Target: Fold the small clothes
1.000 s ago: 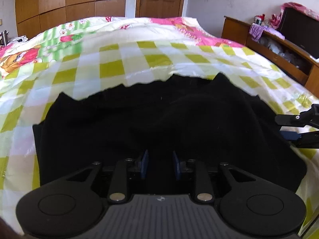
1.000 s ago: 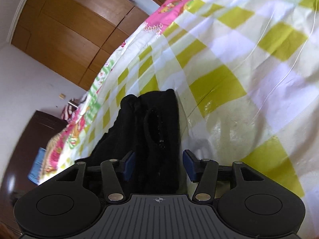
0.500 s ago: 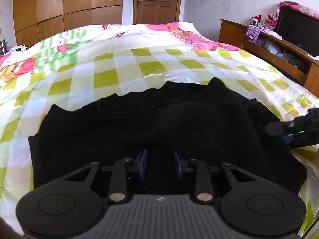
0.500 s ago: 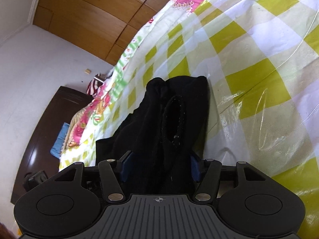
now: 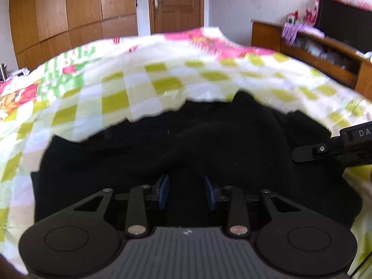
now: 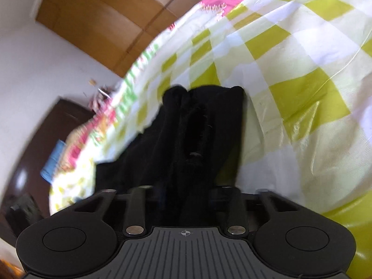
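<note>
A black garment lies spread on the yellow-checked bed cover. My left gripper hovers over its near edge. The jaws are opening, the blue pads stand apart with bare inner faces, and black cloth lies under the gap. At the garment's right edge the right gripper reaches in. In the right wrist view, a bunched fold of the garment runs between the closing jaws of my right gripper. The fold hides both pads, and they squeeze it.
The bed cover stretches far around the garment. Wooden wardrobes and a door stand behind the bed. A wooden shelf unit with clutter runs along the right. A dark cabinet is at the left of the right wrist view.
The right jaws went from wide apart to closed on the garment's bunched edge. The left pads spread slightly. Both views shifted a little and the garment's right side bunched up.
</note>
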### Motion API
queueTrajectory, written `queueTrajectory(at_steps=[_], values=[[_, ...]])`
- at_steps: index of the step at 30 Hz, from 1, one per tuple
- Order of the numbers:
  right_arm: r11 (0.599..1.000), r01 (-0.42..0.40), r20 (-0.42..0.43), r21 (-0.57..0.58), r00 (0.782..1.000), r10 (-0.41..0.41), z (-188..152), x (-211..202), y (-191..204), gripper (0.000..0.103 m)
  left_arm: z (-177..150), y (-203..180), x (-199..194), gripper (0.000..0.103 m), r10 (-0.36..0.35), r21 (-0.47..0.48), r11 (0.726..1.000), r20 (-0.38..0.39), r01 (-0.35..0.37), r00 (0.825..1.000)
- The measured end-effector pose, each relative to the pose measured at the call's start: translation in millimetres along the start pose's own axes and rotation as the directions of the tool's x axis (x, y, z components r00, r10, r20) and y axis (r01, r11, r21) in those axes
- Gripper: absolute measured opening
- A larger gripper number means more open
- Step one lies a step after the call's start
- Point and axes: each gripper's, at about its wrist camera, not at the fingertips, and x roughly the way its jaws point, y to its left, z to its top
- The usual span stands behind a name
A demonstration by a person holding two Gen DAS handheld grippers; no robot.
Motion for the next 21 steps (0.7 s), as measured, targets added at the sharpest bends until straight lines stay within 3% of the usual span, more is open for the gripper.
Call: queueTrajectory(at_steps=[2,5,9,12,13,14,15,19,21], values=[[0.997,-0.04,0.019,0.065,0.999,0.039,1.2,-12.4,-5.8,0.023,1.7,0.6,-8.4,0.046,0.004,-0.01,1.0,0.047,-0.003,0.999],[0.997,-0.037,0.059,0.061,0.998,0.034,-4.0,-30.2,1.6,0.023,-10.6,-8.4,11.8,0.047,0.012,0.05,0.999,-0.03,-0.01,0.999],[1.0,0.006,0.074,0.019,0.997,-0.008,-5.9,-42.4,28.7,0.022,-14.1,-11.3,-6.4,0.046,0.013,0.073,0.997,0.057,-0.017,0.998],[0.994,0.063,0.091,-0.092,0.994,-0.054,-0.8,-49.2,68.6,0.022,-17.3,2.1,-37.6,0.046,0.065,0.059,0.995,0.201,-0.079,0.977],[0.989,0.077,0.099,-0.126,0.993,-0.064,0.7,-51.3,82.0,0.022,-20.3,6.2,-37.6,0.047,0.082,0.072,0.992,0.211,-0.099,0.974],[0.983,0.095,0.105,-0.16,0.991,-0.079,1.4,-51.9,95.5,0.022,-23.2,11.4,-26.7,0.049,0.079,0.091,0.991,0.154,-0.094,0.985],[0.976,0.113,0.107,-0.188,0.99,-0.094,1.4,-51.9,108.0,0.022,-29.1,17.7,-7.2,0.049,0.063,0.094,0.993,0.043,-0.067,0.997],[0.947,0.155,0.084,-0.283,0.987,-0.136,1.6,-32.7,159.6,0.022,-34.7,46.5,-23.6,0.049,-0.012,-0.067,0.998,0.068,0.016,0.998],[0.917,0.182,0.089,-0.355,0.983,-0.16,-2.3,-20.1,189.5,0.022,-38.7,61.0,-42.7,0.049,0.014,-0.105,0.995,0.087,-0.005,0.996]])
